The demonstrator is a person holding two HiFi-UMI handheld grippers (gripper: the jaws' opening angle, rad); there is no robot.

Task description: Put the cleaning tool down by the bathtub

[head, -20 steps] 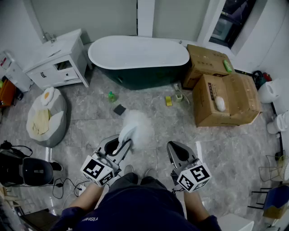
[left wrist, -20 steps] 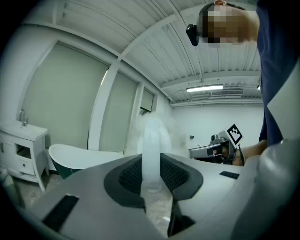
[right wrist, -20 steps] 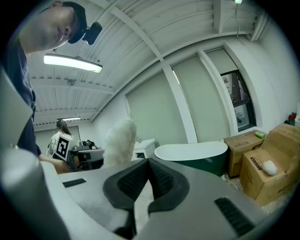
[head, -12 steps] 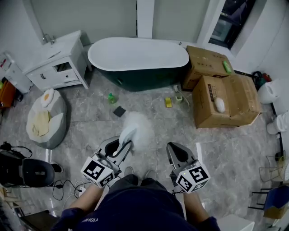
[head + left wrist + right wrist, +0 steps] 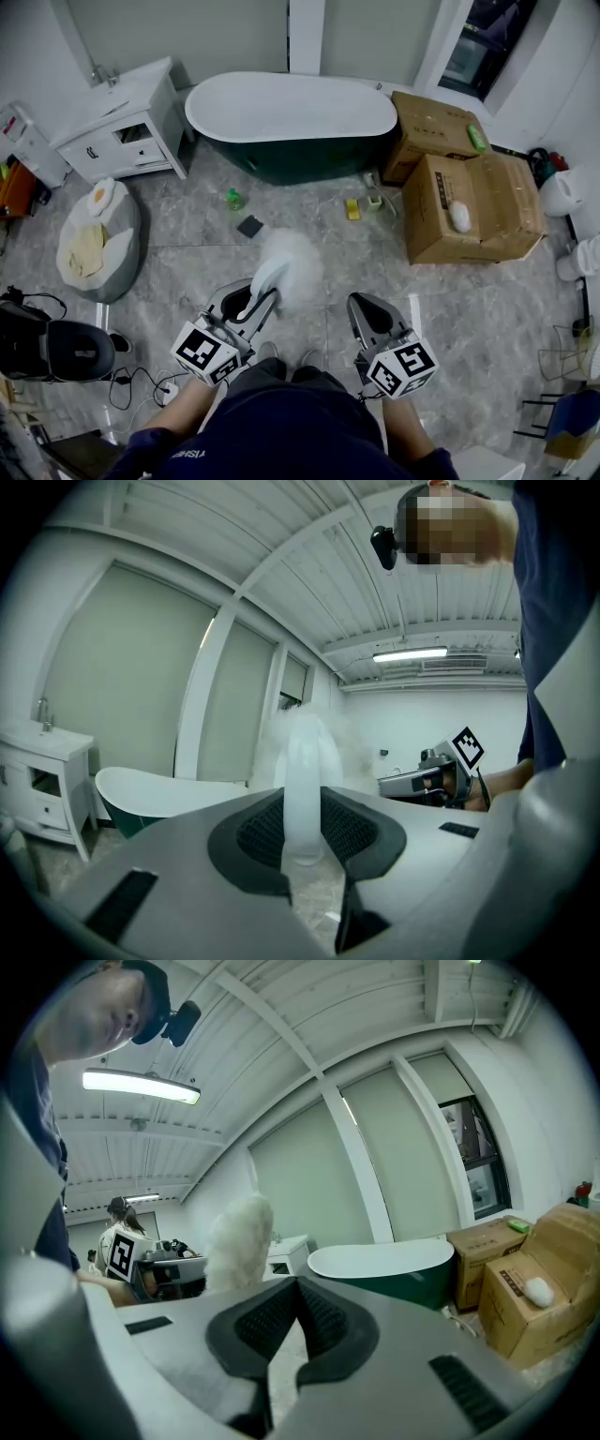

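Note:
A fluffy white duster point(image 5: 292, 267) sticks out ahead of my left gripper point(image 5: 246, 302), whose jaws are shut on its pale plastic handle point(image 5: 303, 789). The duster hangs over the grey tiled floor, well short of the dark green bathtub point(image 5: 291, 108) with its white rim. In the left gripper view the handle stands upright between the black pads point(image 5: 352, 827), with the bathtub point(image 5: 178, 794) beyond. My right gripper point(image 5: 368, 314) is beside it to the right, shut with nothing in it. In the right gripper view the duster point(image 5: 239, 1241) rises at the left and the bathtub point(image 5: 384, 1262) lies ahead.
Near the tub, a green bottle point(image 5: 232, 198), a dark sponge point(image 5: 249, 226) and a yellow item point(image 5: 352, 209) lie on the floor. Cardboard boxes point(image 5: 469, 202) stand at the right, a white vanity cabinet point(image 5: 122, 131) at the left. A cushion point(image 5: 94, 234) and a black machine point(image 5: 56, 347) sit nearer left.

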